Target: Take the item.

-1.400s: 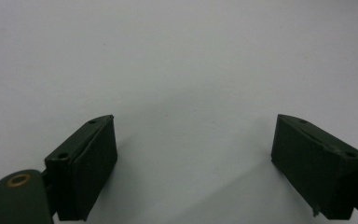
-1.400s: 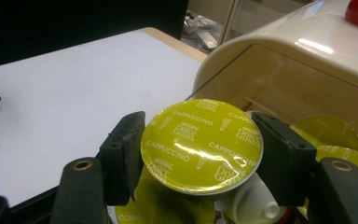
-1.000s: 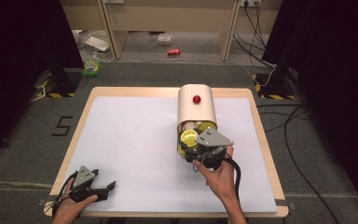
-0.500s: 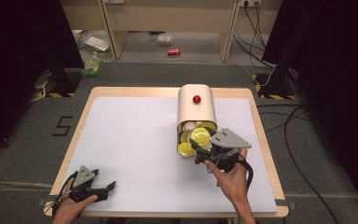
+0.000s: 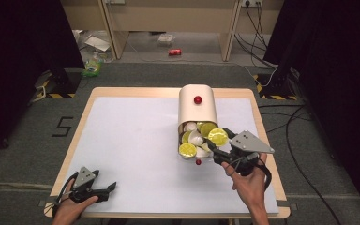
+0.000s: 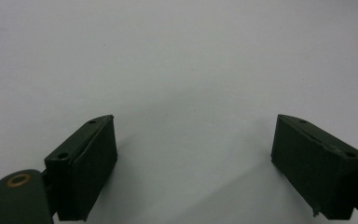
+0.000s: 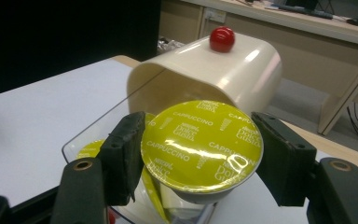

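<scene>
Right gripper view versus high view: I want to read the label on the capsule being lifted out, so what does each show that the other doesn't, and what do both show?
The right gripper view alone gives the print on the yellow lid: "Cappuccino" and "Nescafe Dolce Gusto". The high view alone gives the left tongs resting open near the table's front left corner, and the floor around it. Both show the right tongs shut on the capsule, and the cream container with its red knob.

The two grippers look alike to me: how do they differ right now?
The right gripper is shut on a yellow-lidded capsule lifted beside the cream container; the left gripper is open with nothing between its jaws. The right is raised, the left low by the table's near edge. Both are black, hand-held.
</scene>
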The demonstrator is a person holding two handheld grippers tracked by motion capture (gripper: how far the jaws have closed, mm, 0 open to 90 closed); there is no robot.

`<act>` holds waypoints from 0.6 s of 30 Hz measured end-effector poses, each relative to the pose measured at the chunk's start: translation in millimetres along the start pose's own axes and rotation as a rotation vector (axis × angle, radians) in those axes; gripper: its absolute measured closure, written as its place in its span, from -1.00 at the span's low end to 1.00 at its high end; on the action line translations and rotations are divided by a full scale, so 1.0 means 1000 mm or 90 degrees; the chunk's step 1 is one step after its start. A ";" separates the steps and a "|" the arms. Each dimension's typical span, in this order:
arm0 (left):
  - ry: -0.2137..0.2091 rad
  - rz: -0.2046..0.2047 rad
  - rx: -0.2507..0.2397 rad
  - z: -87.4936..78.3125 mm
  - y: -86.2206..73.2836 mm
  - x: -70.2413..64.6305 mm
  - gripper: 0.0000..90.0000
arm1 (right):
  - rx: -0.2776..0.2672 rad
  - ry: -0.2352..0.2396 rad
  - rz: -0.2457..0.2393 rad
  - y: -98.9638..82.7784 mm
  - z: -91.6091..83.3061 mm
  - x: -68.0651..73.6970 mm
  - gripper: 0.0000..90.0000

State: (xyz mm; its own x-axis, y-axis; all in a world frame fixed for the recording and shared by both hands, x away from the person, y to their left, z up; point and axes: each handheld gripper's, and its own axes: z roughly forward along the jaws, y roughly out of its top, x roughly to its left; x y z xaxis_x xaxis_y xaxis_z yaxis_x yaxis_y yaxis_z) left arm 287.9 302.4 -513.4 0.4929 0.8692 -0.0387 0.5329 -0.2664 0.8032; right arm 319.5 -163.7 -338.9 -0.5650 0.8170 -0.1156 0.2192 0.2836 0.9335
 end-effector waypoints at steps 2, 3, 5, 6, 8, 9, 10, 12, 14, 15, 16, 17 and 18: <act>0.000 0.000 0.000 0.000 0.000 0.000 -0.70 | 0.004 -0.006 0.005 -0.002 -0.004 -0.004 -0.15; 0.000 0.000 0.000 0.000 0.000 0.000 -0.70 | 0.000 -0.011 0.005 -0.003 -0.006 -0.006 -0.15; -0.001 0.000 0.000 0.000 0.000 0.000 -0.70 | -0.004 -0.020 0.010 -0.004 -0.009 -0.010 -0.15; -0.001 0.000 0.000 0.000 0.000 0.000 -0.70 | -0.005 -0.024 0.011 -0.005 -0.010 -0.012 -0.15; 0.000 0.000 -0.001 0.000 0.000 0.000 -0.70 | -0.005 -0.033 0.015 -0.007 -0.013 -0.016 -0.15; 0.000 0.000 -0.001 0.000 0.000 0.000 -0.70 | -0.005 -0.037 0.019 -0.009 -0.014 -0.018 -0.15; 0.000 0.000 -0.001 0.000 0.000 0.000 -0.70 | -0.003 -0.041 0.023 -0.010 -0.014 -0.020 -0.15; 0.000 0.000 0.000 0.000 0.000 0.000 -0.70 | -0.005 -0.057 0.025 -0.016 -0.015 -0.028 -0.15; 0.000 0.000 0.000 0.000 0.000 0.000 -0.70 | -0.003 -0.060 0.028 -0.018 -0.015 -0.030 -0.15; 0.000 0.000 0.000 0.000 0.000 0.000 -0.70 | 0.001 -0.064 0.030 -0.019 -0.016 -0.032 -0.15; 0.000 0.000 0.000 0.000 0.000 0.000 -0.70 | -0.001 -0.069 0.033 -0.021 -0.016 -0.034 -0.15; 0.000 0.000 0.000 0.000 0.000 0.000 -0.70 | 0.001 -0.072 0.032 -0.021 -0.017 -0.036 -0.15; -0.001 0.000 0.000 0.000 0.000 0.000 -0.70 | 0.001 -0.076 0.037 -0.022 -0.017 -0.037 -0.15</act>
State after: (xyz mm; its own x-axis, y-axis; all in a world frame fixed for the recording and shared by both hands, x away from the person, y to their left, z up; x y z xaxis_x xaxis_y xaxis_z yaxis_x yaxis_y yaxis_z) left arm 287.9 302.5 -513.4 0.4933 0.8690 -0.0395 0.5327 -0.2659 0.8035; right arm 322.3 -209.2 -349.8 -0.4519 0.8864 -0.1007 0.2497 0.2341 0.9396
